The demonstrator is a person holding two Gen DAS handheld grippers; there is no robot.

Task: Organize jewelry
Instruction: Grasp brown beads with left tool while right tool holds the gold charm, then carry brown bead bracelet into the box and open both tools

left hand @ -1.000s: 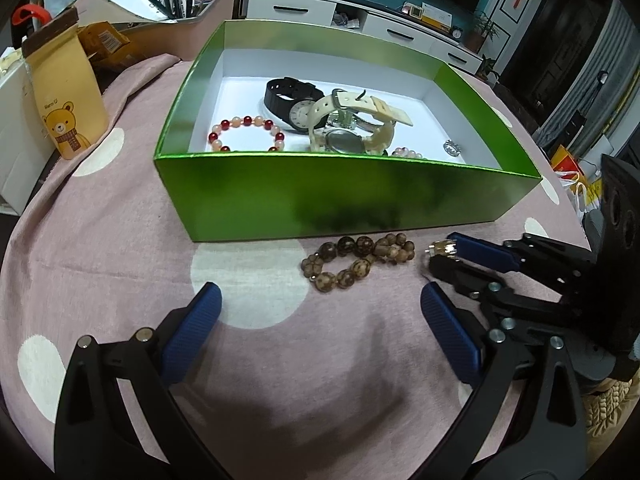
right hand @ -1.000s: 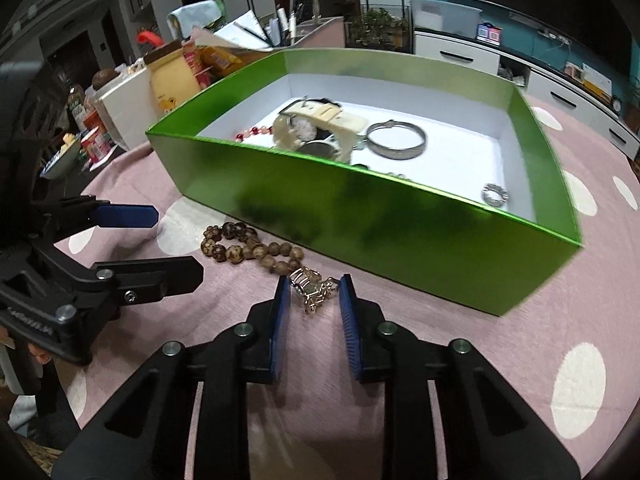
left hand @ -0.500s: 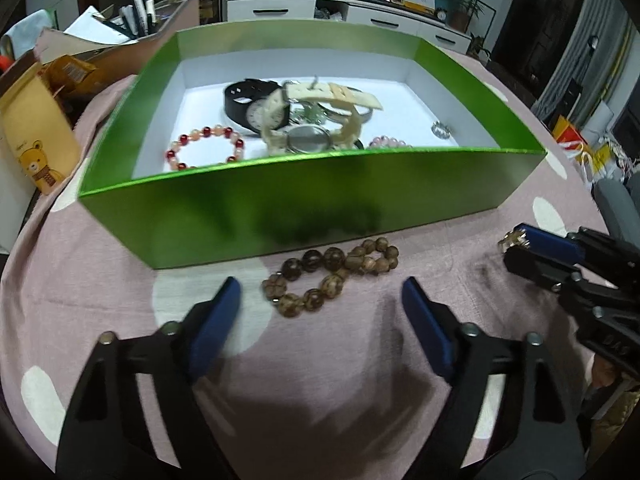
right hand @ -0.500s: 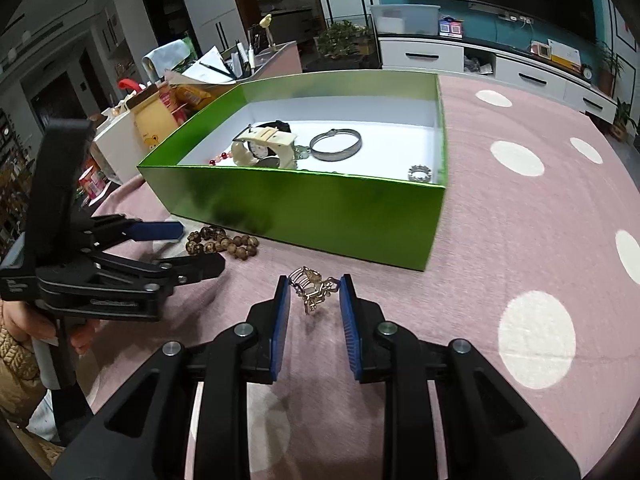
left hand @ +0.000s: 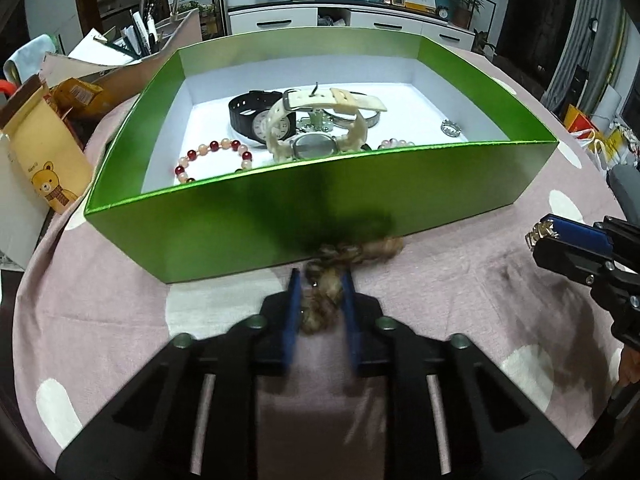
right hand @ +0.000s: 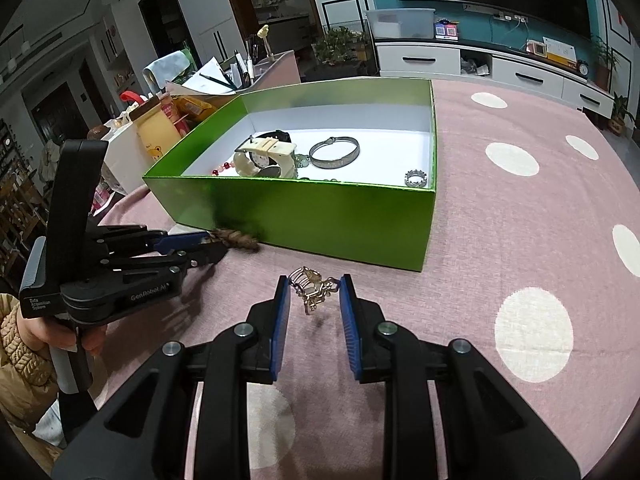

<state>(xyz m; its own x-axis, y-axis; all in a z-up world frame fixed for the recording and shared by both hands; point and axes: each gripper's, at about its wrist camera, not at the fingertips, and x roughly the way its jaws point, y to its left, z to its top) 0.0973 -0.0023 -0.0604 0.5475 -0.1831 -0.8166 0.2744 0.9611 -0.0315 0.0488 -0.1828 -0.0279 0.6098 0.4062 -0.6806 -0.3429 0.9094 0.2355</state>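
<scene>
**Jewelry nearly boxed, two pieces left out**

Box already held watches, bead bracelets, a bangle & a ring. Left gripper had just been closing w/ the wooden bead bracelet between its jaws, pinched at the box wall's 6 o'clock. Right gripper held a gold hair claw, jaws narrow. Both pieces still to go in. Pink dotted tablecloth; dim living room, TV cabinet at 12 o'clock.

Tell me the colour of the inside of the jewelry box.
White inside the box, with shiny green outer walls; the left wrist view shows it best.
</scene>
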